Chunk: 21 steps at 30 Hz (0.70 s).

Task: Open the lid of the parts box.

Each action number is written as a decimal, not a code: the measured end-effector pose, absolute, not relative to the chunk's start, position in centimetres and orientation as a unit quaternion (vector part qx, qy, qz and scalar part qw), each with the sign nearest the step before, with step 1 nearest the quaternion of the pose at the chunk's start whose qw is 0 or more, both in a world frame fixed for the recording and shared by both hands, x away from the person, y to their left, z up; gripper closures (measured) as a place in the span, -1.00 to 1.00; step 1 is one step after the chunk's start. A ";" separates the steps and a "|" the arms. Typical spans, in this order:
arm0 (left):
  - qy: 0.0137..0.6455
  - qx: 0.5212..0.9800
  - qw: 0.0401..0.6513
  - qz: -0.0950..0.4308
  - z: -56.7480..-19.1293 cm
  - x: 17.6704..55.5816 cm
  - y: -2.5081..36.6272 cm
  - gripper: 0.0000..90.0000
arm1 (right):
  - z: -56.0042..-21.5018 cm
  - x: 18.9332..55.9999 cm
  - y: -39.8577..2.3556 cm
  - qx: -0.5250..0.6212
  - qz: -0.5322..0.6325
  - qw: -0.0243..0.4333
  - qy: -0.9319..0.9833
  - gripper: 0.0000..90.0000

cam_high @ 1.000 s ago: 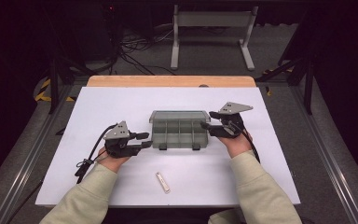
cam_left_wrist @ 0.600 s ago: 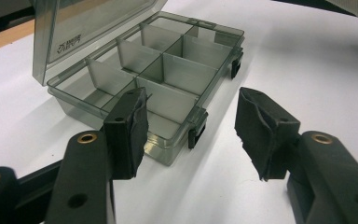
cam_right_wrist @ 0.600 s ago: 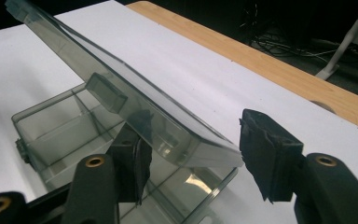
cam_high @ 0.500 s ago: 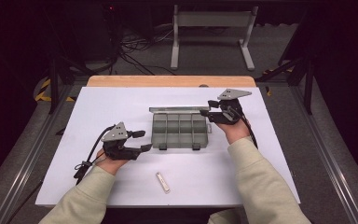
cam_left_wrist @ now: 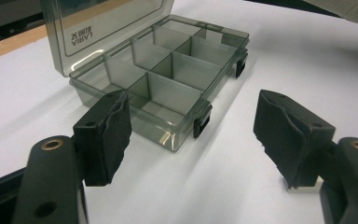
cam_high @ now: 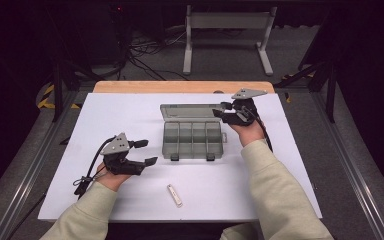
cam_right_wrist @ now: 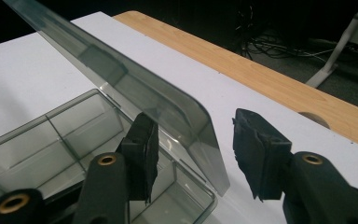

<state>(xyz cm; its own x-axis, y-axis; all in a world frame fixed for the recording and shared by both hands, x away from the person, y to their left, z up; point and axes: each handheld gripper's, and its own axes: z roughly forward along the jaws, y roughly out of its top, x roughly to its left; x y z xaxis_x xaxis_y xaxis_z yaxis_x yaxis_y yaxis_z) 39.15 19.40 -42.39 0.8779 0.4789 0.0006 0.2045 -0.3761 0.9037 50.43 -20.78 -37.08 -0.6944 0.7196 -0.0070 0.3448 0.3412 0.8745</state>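
Our right gripper (cam_high: 219, 113) straddles the raised lid (cam_right_wrist: 135, 88) at its corner; its jaws have just been closing, yet neither pad presses the lid. Our left gripper (cam_high: 146, 152) stands unclenched with nothing between its jaws, which have just been opening, just beside the compartment box (cam_high: 192, 140). The box sits mid-table (cam_high: 130, 120); a small white stick (cam_high: 174, 194) lies nearer us.

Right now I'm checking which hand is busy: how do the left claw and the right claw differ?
The left claw stands near the box's front corner with nothing between its jaws, which have just been opening; the right claw straddles the raised lid's corner, jaws closing. The left claw hovers low over the table; the right claw sits higher, behind the box. Both have black padded jaws.
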 end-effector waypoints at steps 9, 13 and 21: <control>0.237 0.807 0.524 0.133 -42.5 38.6 20.9 -0.51 | -37.8 52.1 -20.3 0.342 0.462 0.193 0.795 0.20; 0.246 0.802 0.526 0.137 -42.5 38.4 21.4 -0.56 | -38.1 52.8 -20.3 0.340 0.466 0.195 0.793 0.27; 0.249 0.803 0.522 0.143 -42.7 38.0 22.3 -0.59 | -38.8 53.6 -20.8 0.354 0.468 0.188 0.787 0.33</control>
